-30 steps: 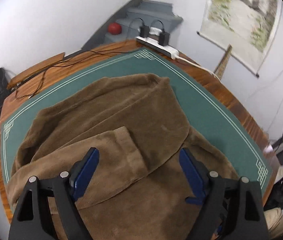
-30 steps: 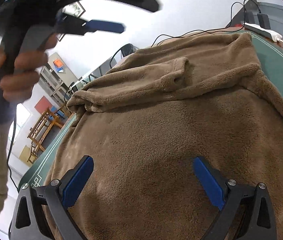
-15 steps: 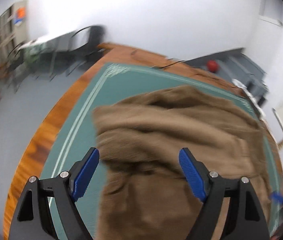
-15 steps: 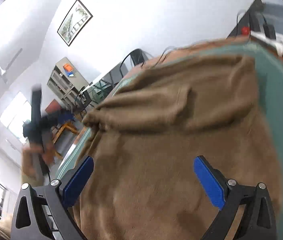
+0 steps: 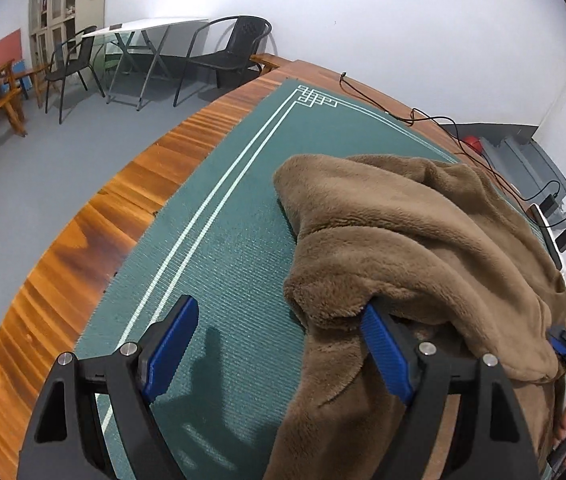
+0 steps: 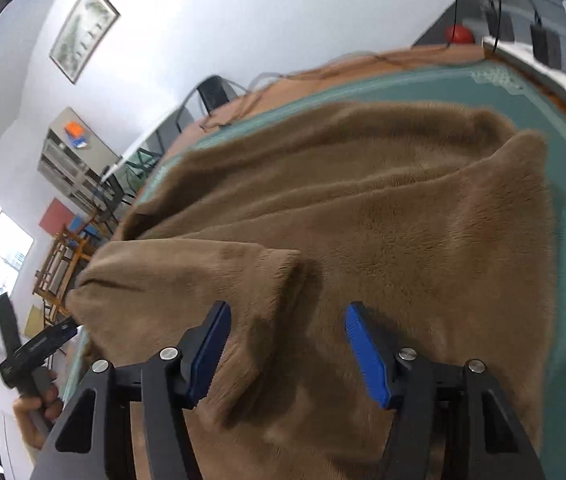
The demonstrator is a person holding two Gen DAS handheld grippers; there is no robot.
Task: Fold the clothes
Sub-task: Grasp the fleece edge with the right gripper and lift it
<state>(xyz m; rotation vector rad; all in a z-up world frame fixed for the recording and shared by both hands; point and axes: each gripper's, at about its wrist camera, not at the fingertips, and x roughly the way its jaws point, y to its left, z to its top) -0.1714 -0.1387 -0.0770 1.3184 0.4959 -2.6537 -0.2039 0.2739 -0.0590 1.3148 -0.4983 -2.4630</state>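
Observation:
A brown fleece garment [image 5: 411, 240] lies bunched on a green mat [image 5: 235, 216] on a wooden table. My left gripper [image 5: 279, 344] is open at the garment's left edge; its right finger [image 5: 383, 356] is tucked under a fold of fleece, its left finger over bare mat. In the right wrist view the garment [image 6: 383, 216] fills the frame. My right gripper [image 6: 287, 344] is open, low over the fleece beside a folded sleeve cuff [image 6: 187, 272]. The left gripper shows there at the far left [image 6: 39, 344], at the garment's edge.
The wooden table edge [image 5: 95, 232] runs left of the mat. Black cables [image 5: 435, 120] and a white power strip [image 6: 539, 68] lie at the far side. Chairs and a small table [image 5: 155, 52] stand on the floor beyond.
My left gripper swung from above the garment's middle down to its left edge, one finger now under a fold. My right gripper moved lower over the fleece and its jaws narrowed somewhat.

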